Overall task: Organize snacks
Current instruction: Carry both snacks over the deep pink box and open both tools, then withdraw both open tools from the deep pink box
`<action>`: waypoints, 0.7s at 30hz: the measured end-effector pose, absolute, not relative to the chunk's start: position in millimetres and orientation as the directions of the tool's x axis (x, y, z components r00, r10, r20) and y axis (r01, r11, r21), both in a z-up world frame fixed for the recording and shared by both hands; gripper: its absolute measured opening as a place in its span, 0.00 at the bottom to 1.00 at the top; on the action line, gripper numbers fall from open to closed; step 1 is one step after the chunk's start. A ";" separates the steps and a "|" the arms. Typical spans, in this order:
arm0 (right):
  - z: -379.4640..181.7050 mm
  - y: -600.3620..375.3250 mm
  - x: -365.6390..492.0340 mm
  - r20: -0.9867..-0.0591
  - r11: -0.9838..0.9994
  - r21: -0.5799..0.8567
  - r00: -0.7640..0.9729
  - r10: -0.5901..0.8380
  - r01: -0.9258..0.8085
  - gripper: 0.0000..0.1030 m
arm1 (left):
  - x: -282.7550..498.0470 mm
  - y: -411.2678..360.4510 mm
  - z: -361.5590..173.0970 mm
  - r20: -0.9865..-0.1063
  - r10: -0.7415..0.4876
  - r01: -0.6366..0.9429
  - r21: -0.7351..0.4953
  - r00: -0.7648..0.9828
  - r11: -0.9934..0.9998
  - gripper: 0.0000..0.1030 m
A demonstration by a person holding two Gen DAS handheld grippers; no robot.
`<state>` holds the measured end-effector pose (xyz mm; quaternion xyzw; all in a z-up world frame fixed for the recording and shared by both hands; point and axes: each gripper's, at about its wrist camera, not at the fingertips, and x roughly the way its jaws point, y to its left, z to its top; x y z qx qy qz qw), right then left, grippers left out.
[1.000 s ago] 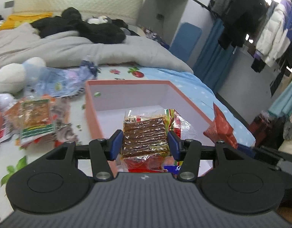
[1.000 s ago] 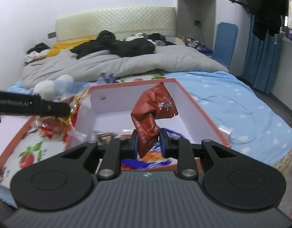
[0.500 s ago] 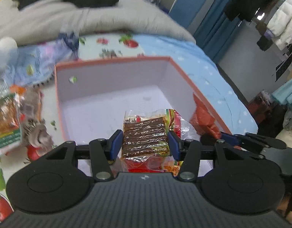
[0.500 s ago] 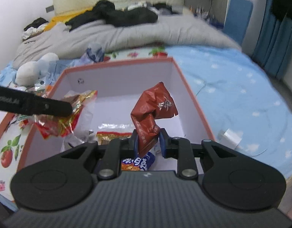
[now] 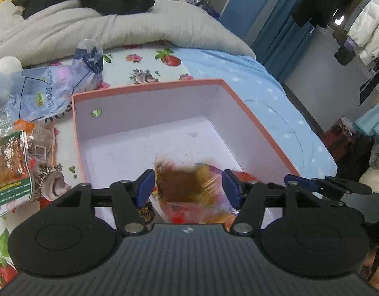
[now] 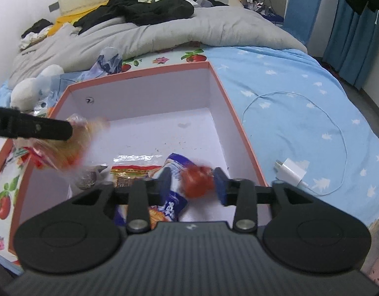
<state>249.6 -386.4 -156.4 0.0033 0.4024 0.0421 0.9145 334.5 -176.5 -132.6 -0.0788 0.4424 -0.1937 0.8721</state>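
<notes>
An orange-rimmed box [image 5: 150, 86] with a white inside lies on the bed; it also shows in the right wrist view [image 6: 226, 91]. My left gripper [image 5: 188, 188] is open over its near part, and a brown and yellow snack pack [image 5: 189, 192], blurred, is dropping between the fingers. My right gripper [image 6: 191, 185] is open, with a blurred red packet [image 6: 198, 181] falling between its fingers. A blue snack bag [image 6: 172, 197] and other packs [image 6: 135, 165] lie in the box.
More snack packs [image 5: 9, 170] and a blue plastic bag [image 5: 48, 93] lie left of the box. A grey duvet [image 5: 90, 24] is behind. A white charger [image 6: 290, 172] with its cable lies on the blue sheet to the right.
Both grippers have opened over the box. The brown snack pack and the red packet have left the fingers and are falling, blurred.
</notes>
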 end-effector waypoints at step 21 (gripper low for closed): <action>-124.7 -351.6 183.3 -0.569 0.992 0.093 0.813 0.121 -0.083 0.43 | 251.1 -126.3 -109.3 -0.637 -0.361 0.260 -0.251 0.681 0.933 0.66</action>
